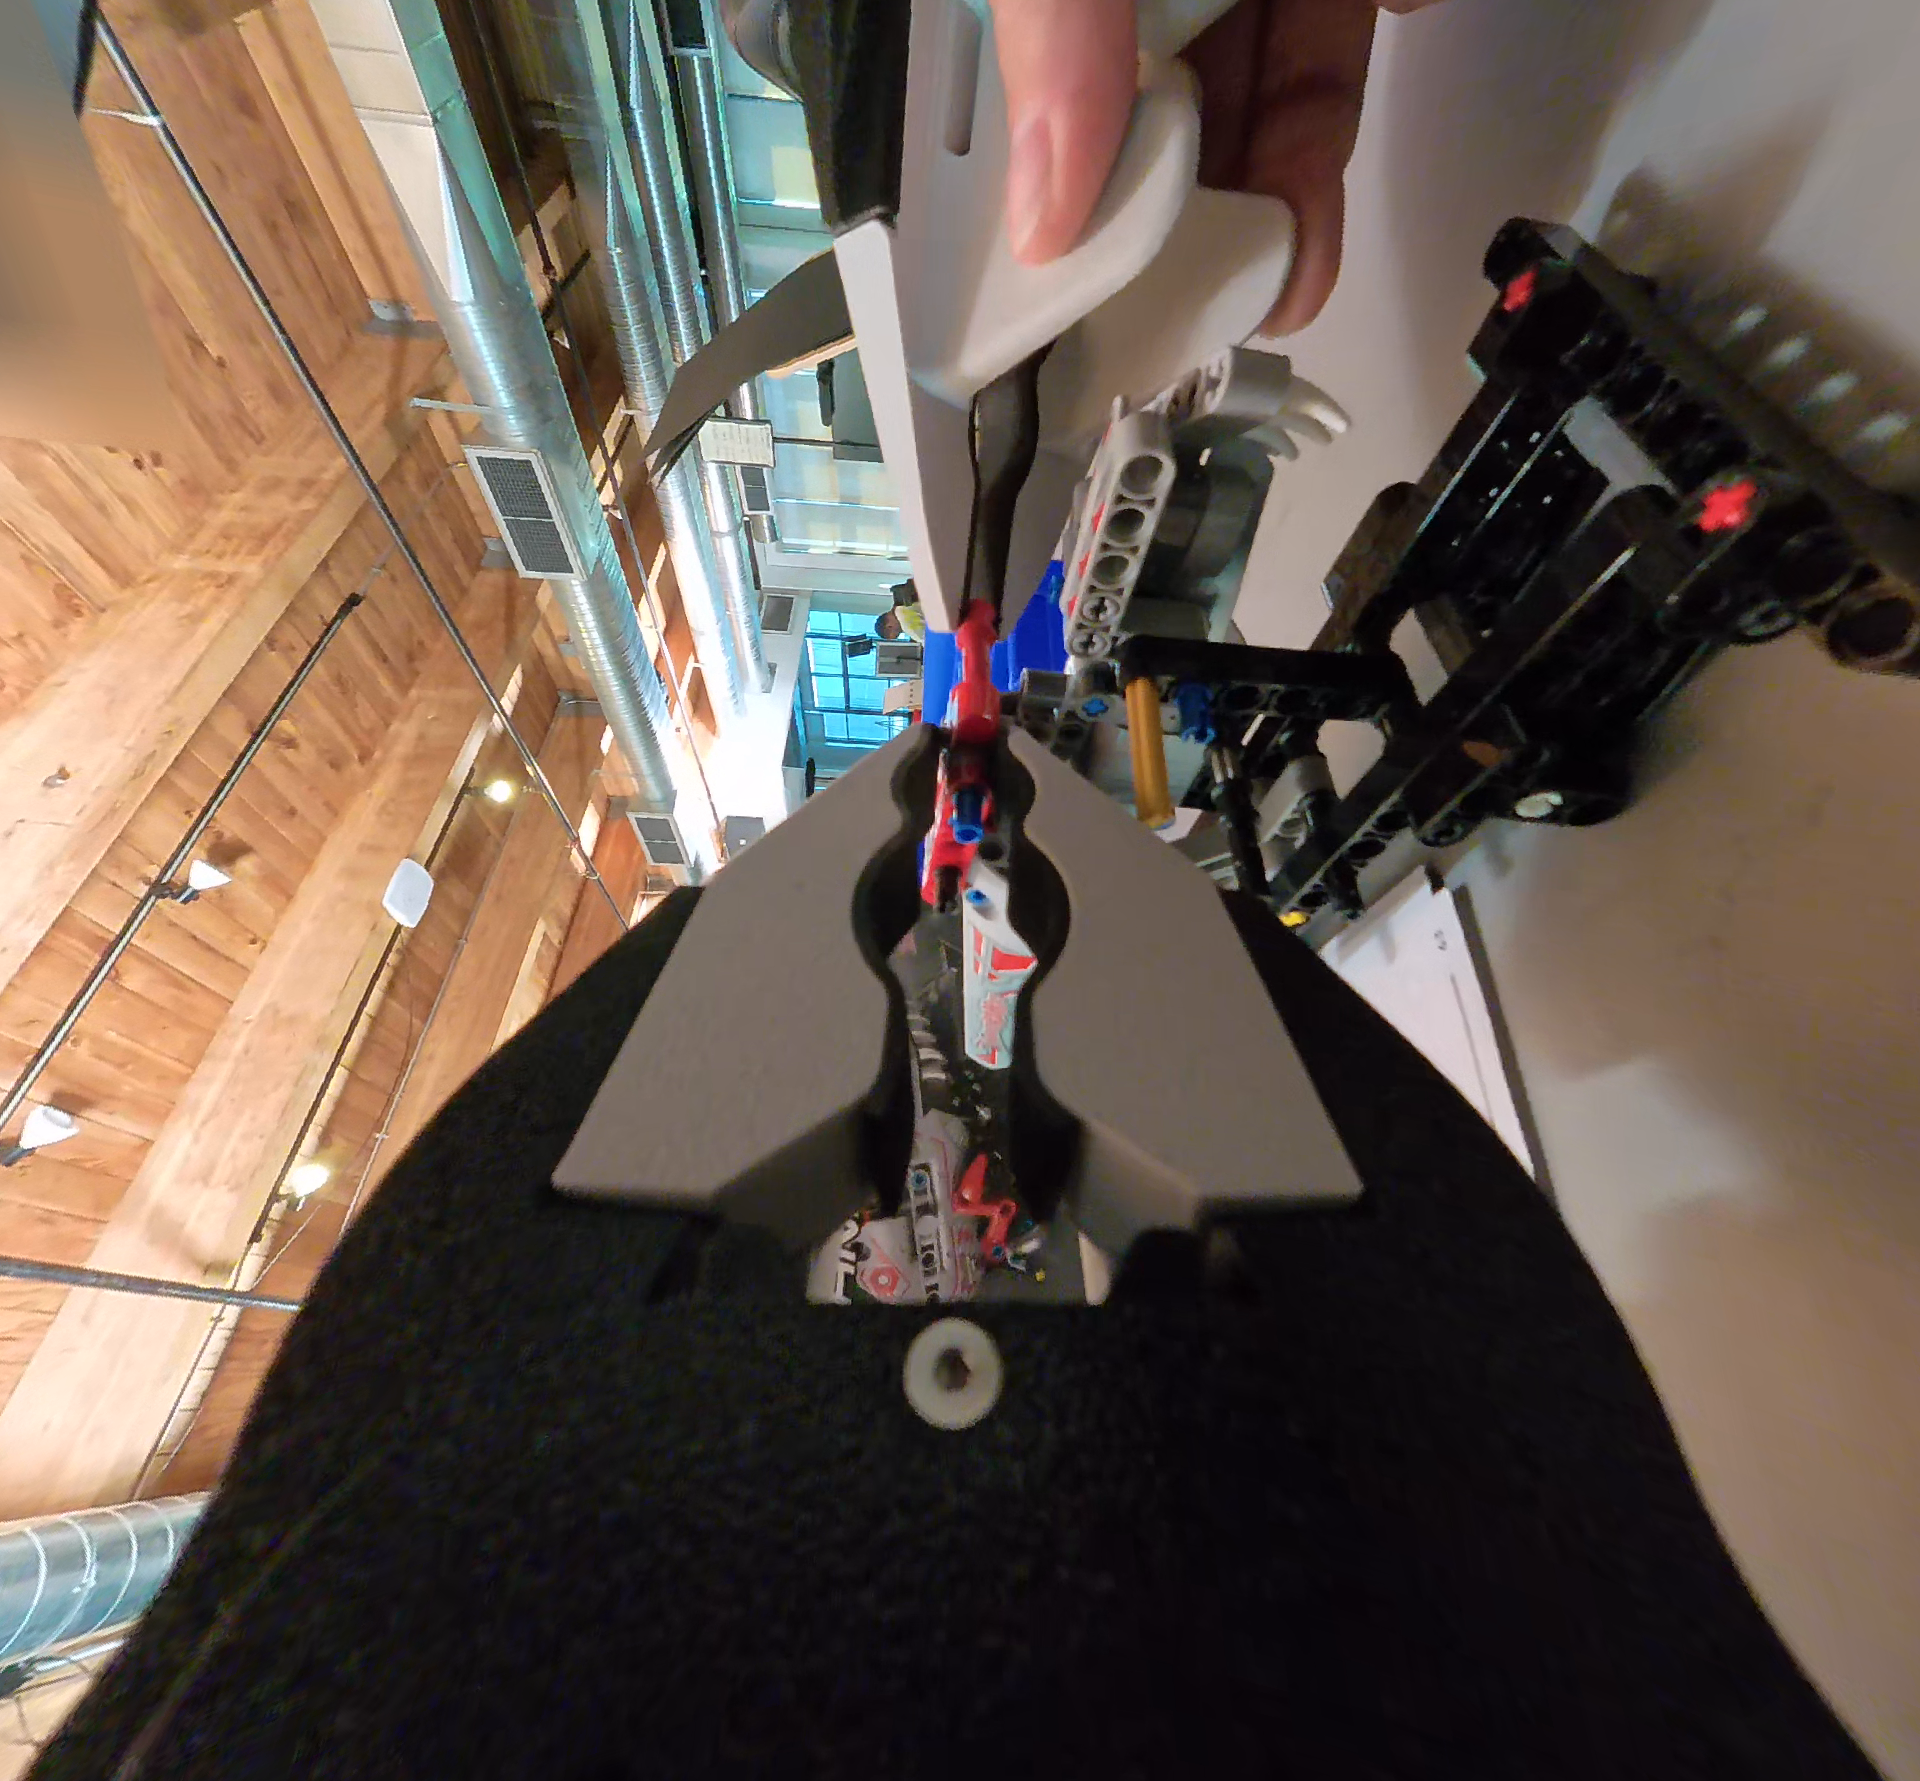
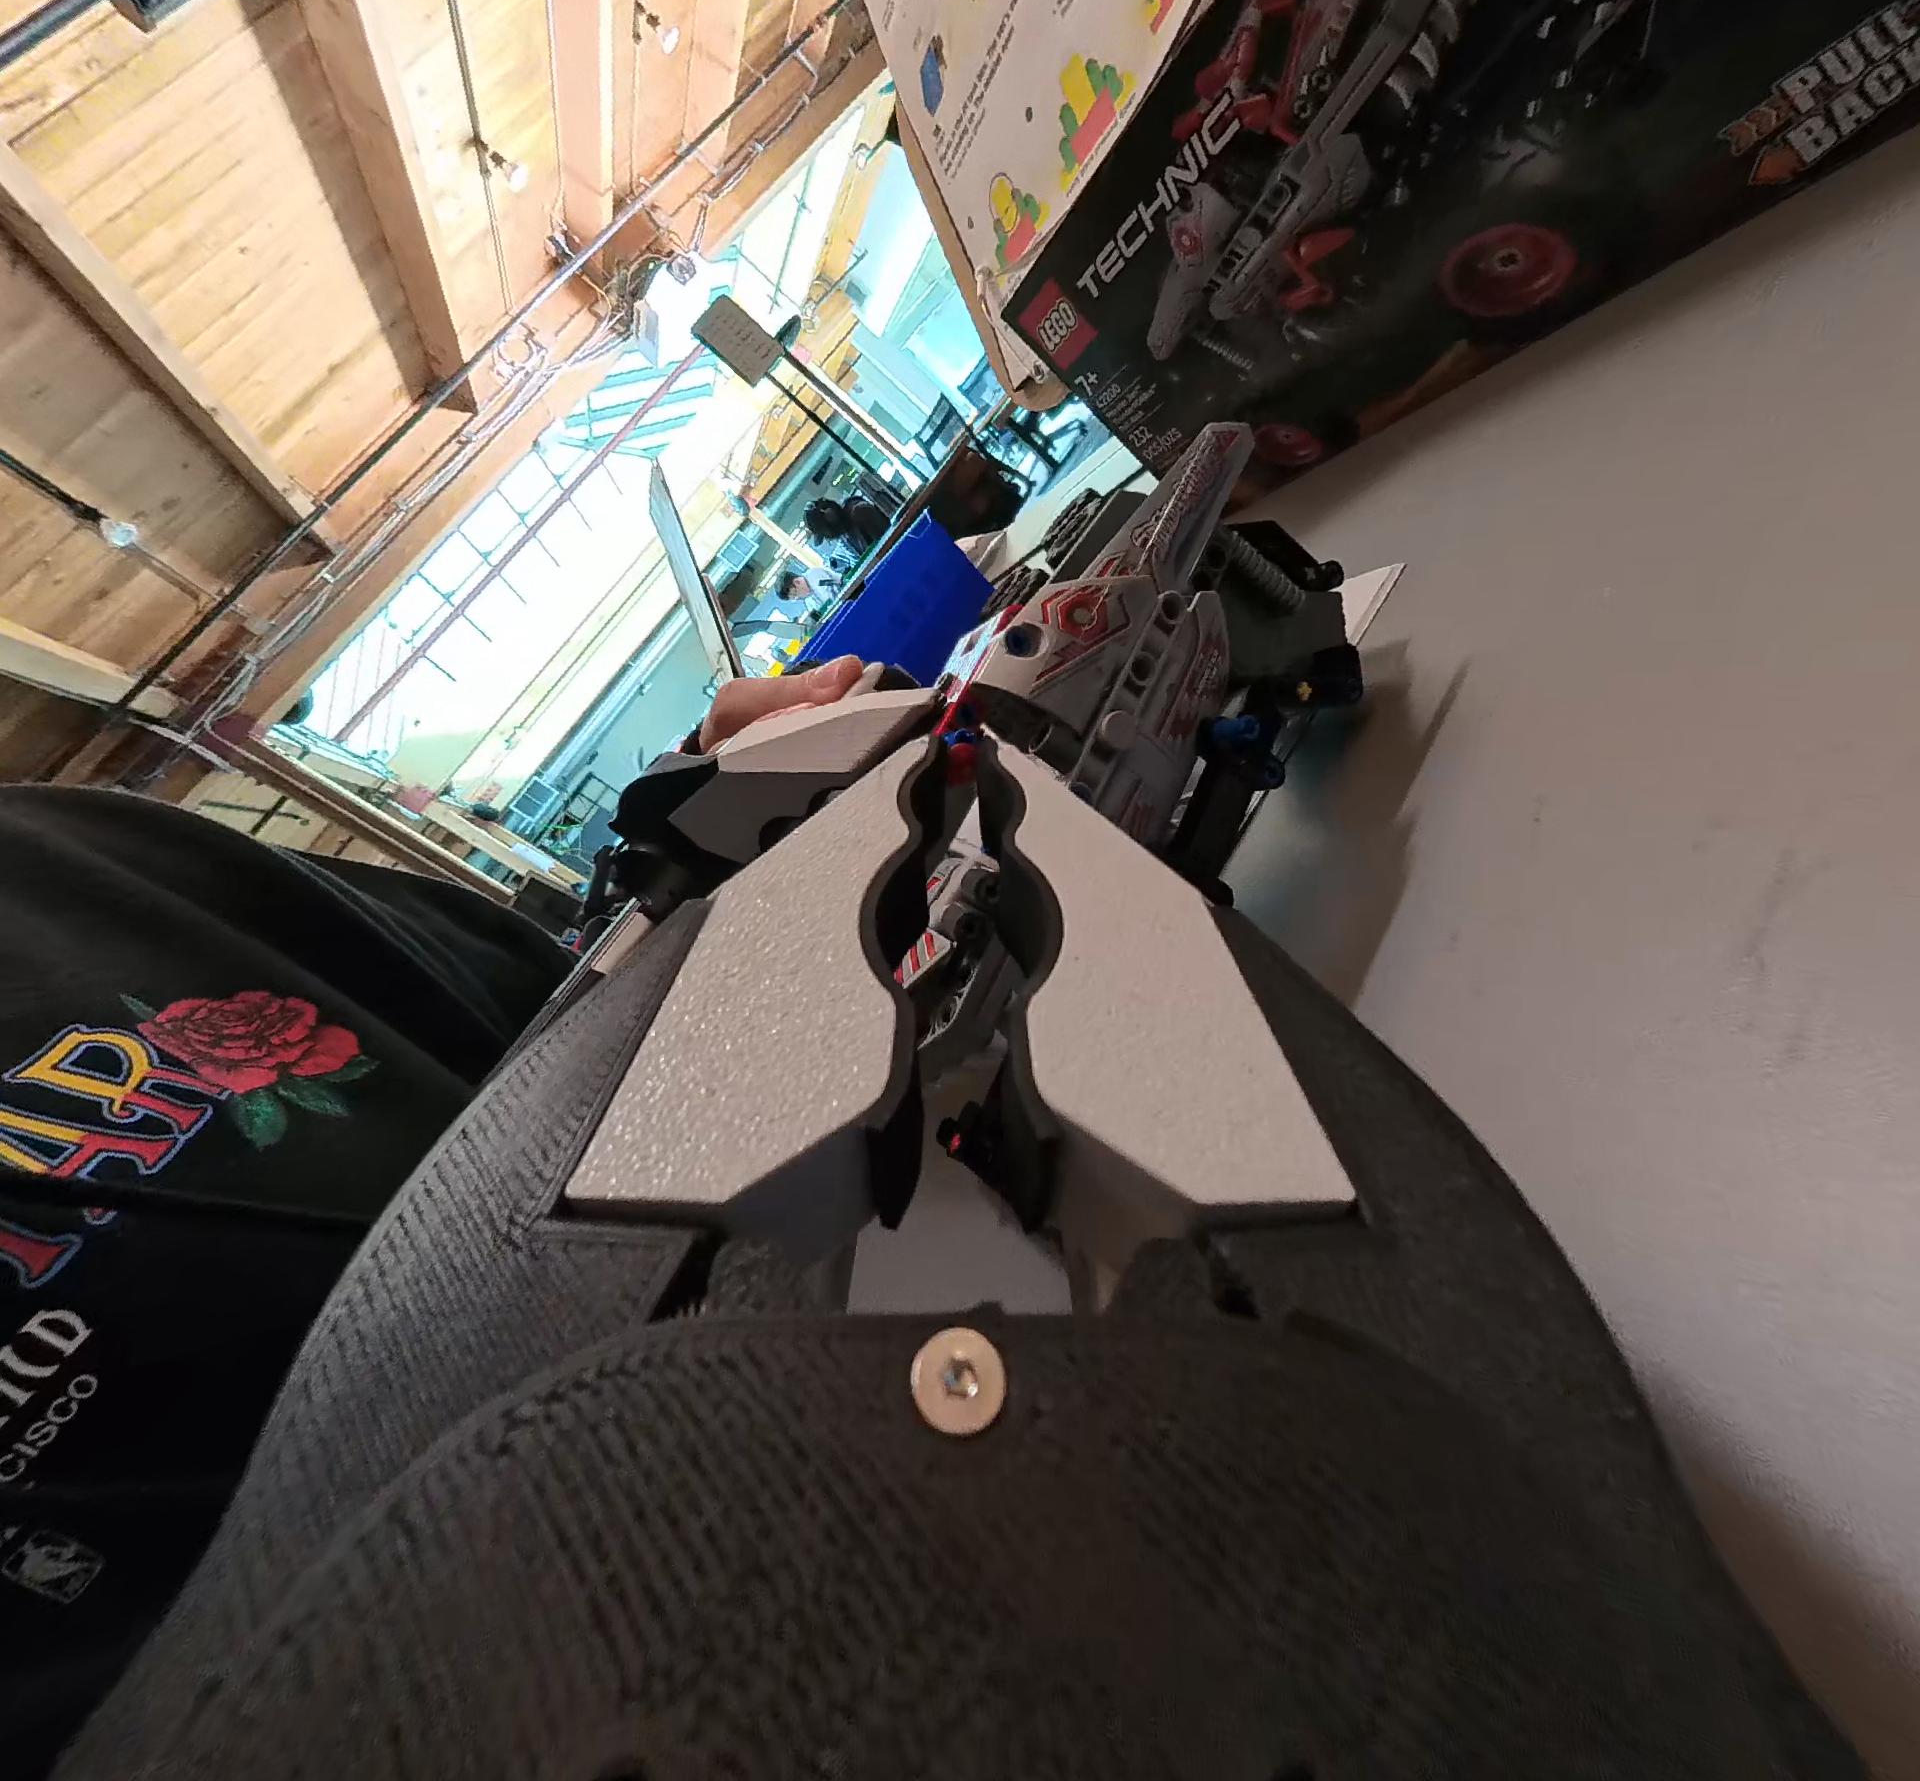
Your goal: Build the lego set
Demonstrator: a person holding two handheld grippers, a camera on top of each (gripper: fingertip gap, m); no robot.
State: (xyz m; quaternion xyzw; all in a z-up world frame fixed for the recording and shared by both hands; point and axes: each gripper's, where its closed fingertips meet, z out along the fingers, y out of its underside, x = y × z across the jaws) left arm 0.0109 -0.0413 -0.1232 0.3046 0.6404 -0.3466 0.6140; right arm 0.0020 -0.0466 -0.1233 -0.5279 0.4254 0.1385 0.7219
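Fingers of the left gripper (image 1: 966, 755) sit nearly closed, pinching a red Technic connector piece (image 1: 974, 666); the right gripper (image 2: 966, 744) meets it tip to tip, also nearly closed on the same red piece, likely to press a join. Behind, the half-built black and grey chassis (image 1: 1455, 692) rests on the white table (image 2: 1662, 796), near the set's box (image 2: 1455, 173).
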